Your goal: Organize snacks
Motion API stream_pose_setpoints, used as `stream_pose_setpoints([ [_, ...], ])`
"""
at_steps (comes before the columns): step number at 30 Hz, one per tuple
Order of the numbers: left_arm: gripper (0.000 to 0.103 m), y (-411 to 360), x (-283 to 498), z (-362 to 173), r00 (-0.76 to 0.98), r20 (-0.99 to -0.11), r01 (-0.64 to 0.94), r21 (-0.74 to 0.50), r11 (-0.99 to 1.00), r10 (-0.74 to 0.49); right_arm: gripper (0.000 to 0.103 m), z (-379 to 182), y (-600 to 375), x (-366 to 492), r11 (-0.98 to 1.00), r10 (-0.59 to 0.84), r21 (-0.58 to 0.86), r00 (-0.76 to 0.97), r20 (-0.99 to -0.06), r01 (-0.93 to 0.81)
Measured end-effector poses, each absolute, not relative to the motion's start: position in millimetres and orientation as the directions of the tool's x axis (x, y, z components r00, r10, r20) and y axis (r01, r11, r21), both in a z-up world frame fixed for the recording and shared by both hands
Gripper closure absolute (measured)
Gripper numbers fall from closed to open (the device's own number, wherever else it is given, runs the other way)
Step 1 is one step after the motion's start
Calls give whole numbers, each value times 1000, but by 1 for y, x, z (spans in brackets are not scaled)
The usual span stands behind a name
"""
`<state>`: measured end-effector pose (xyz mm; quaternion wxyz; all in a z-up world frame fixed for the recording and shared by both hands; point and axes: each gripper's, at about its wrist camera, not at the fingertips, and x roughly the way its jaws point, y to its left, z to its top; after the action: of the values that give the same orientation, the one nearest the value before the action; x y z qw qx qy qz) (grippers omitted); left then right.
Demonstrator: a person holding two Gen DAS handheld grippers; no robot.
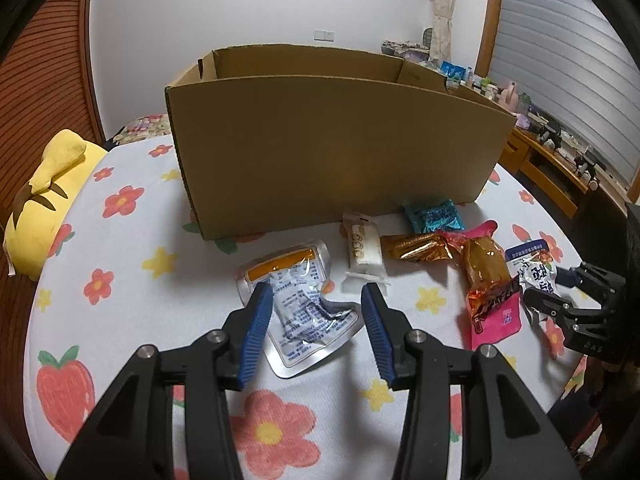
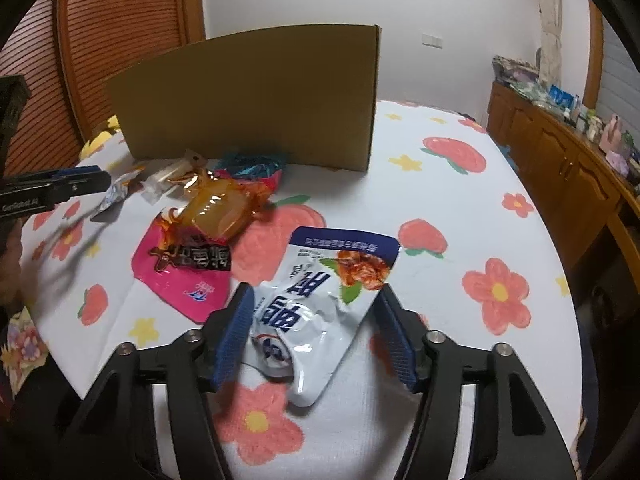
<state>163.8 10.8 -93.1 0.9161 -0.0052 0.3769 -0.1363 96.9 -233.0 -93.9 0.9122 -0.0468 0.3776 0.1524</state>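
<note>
An open cardboard box (image 1: 320,136) stands on the flowered bed cover; it also shows in the right wrist view (image 2: 256,96). In front of it lie several snack packs. My left gripper (image 1: 316,300) is open, its blue pads on either side of a silver pouch with an orange stripe (image 1: 296,300). My right gripper (image 2: 316,300) is open around a white and blue pouch (image 2: 320,304), which lies flat between the pads; the gripper also shows at the left wrist view's right edge (image 1: 560,292). A pink and orange pack (image 2: 200,240) lies to its left.
A white wrapped roll (image 1: 362,246), a gold wrapper (image 1: 416,246) and a teal pack (image 1: 432,216) lie by the box front. A yellow plush toy (image 1: 48,196) sits at the bed's left. A wooden cabinet (image 2: 560,168) with clutter stands to the right.
</note>
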Motion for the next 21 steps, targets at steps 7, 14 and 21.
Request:
stream_pose_setpoints([
  [7,56,12,166,-91,683,-689,234,-106,966,-241,64,-86,-233,91,949,252,35,689,-680,-313],
  [14,53,15,176,-92,683,-696,195,-122,973,-224,69,-79,-235,86,949,263,47,699,-666,-312],
  [21,51,17,188,-107,651,-736,154,-111,982,-185,71,-77,-231,83,943,273,41,699,-661,-330],
])
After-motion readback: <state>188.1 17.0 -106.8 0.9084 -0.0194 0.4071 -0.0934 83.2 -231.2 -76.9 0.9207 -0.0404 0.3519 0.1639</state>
